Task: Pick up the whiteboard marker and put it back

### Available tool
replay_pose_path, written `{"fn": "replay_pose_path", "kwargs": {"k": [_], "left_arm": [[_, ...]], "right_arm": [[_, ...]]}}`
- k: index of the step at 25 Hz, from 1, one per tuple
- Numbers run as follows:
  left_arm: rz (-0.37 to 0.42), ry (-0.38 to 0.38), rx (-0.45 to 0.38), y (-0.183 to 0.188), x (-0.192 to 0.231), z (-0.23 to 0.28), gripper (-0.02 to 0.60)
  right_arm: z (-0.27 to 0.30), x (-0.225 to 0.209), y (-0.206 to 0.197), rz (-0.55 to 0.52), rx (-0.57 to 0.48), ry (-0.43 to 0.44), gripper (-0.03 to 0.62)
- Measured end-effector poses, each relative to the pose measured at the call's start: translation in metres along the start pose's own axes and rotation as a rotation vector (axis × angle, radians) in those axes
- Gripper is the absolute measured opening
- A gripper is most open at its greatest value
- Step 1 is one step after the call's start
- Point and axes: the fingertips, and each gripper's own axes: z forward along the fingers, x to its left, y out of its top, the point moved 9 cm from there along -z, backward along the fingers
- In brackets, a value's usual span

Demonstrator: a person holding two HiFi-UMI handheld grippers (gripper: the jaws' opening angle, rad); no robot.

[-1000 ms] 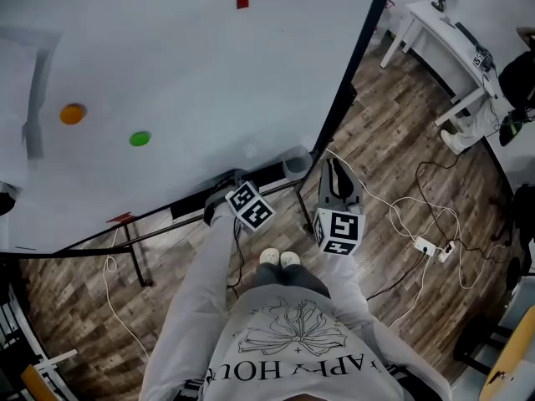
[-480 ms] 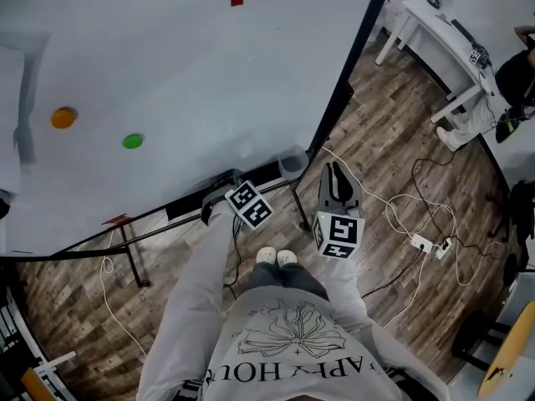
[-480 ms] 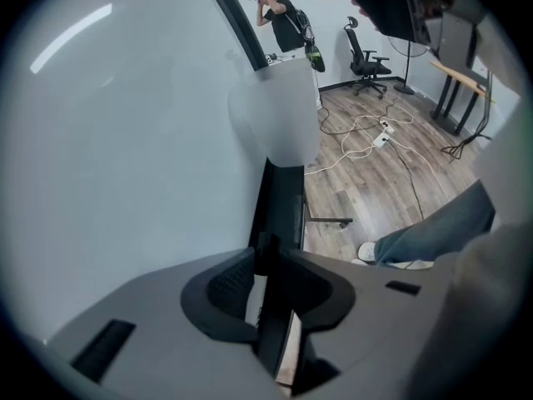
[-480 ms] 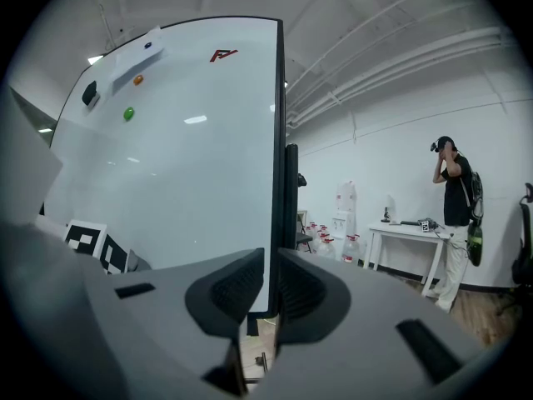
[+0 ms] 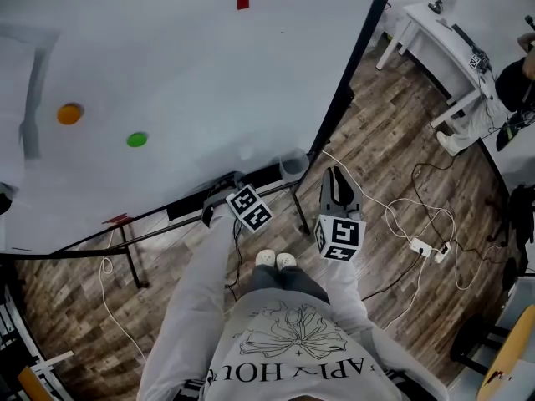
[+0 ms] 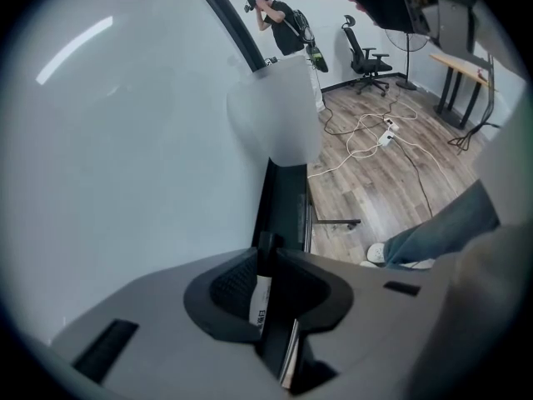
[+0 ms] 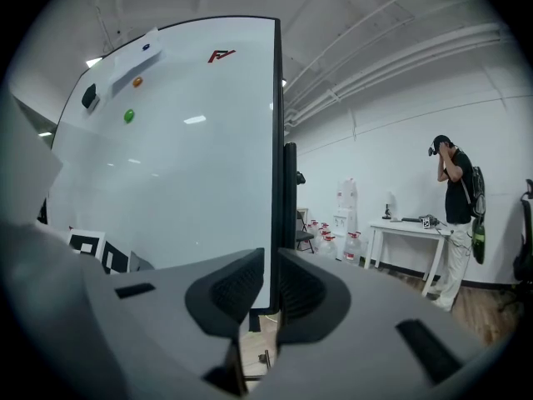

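Observation:
The whiteboard marker (image 6: 261, 297), black with a white label, stands between the jaws of my left gripper (image 6: 268, 258). Those jaws have just been closing, and both pads now press on the marker. This gripper points steeply down at the black pen tray (image 6: 287, 200) along the foot of the whiteboard (image 5: 167, 65). In the head view the left gripper (image 5: 216, 205) hides the marker at the tray (image 5: 269, 175). My right gripper (image 5: 336, 175) hovers over the floor right of the board, shut with nothing between its jaws (image 7: 271, 261).
A translucent cup (image 5: 294, 164) hangs at the tray's right end. Orange (image 5: 69, 113) and green (image 5: 137, 139) magnets stick to the board. White cables and a power strip (image 5: 426, 246) lie on the wood floor. A white table (image 5: 443, 40) and another person (image 7: 454, 198) are at the right.
Both grippers stay where they were in the head view; only the camera has shifted slightly.

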Motion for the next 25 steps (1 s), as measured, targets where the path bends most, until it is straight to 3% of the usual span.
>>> {"fn": "replay_pose_path", "kwargs": {"k": [11,19,25], "left_arm": [[-0.153,0.018,-0.109,-0.002,0.011,-0.021,0.06],[-0.282,0.081,-0.251,0.008,0.023,-0.059,0.059],[-0.365,0.11,-0.41,0.027,0.037,-0.099,0.06]], "right_arm": [[-0.003,0.002,0.0,0.022,-0.008,0.018,0.032],[-0.005,0.008,0.009,0.029,-0.034,0.048,0.032],[-0.006,0.006,0.016,0.033,-0.058,0.053,0.032]]}}
